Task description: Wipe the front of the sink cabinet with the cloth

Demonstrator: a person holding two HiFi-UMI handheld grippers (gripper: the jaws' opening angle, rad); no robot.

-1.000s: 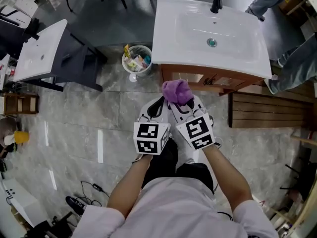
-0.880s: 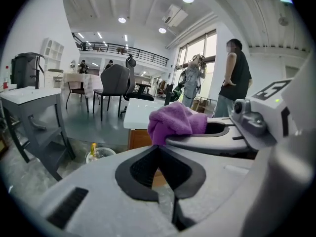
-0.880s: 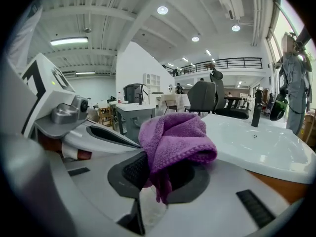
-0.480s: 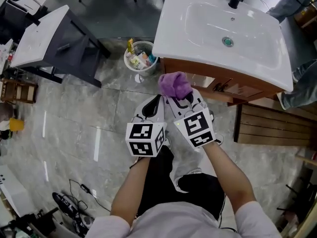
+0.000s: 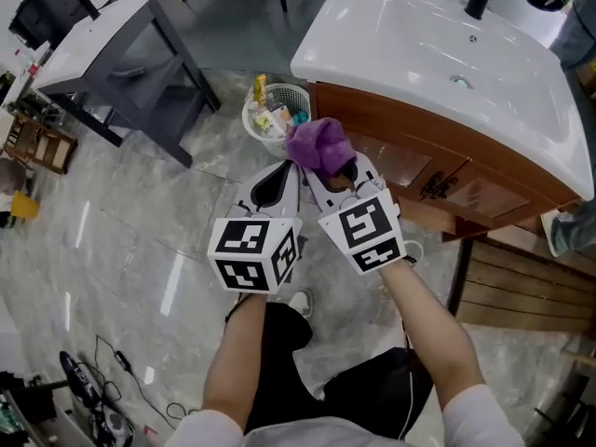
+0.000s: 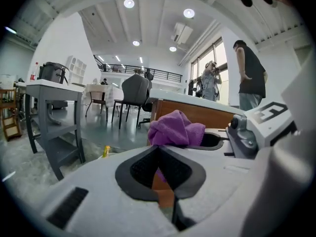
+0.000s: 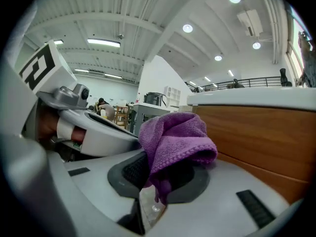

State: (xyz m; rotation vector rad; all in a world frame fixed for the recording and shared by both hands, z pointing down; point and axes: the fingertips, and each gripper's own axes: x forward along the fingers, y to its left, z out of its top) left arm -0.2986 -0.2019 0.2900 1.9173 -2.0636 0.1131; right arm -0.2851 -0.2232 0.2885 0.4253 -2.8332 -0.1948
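Glossy grey tiled floor (image 5: 121, 240). Standing on it are the wooden sink cabinet (image 5: 410, 152) at far right, a white wastebasket (image 5: 276, 110) holding litter just beside the cabinet's left corner, and a grey stand (image 5: 140, 59) at far left. Dark cables (image 5: 101, 380) lie near left, and a slatted wooden panel (image 5: 521, 291) lies at right.

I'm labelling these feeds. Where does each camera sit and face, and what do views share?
Head view: on the person's head, looking steeply down at the sink cabinet; shows forearms, left gripper, right gripper.
Left gripper view: on the left gripper, along its closed, empty jaws toward the cabinet; right gripper at right.
Right gripper view: on the right gripper, along jaws clamped on the purple cloth; left gripper at left.
Shared: all three show cloth and cabinet.
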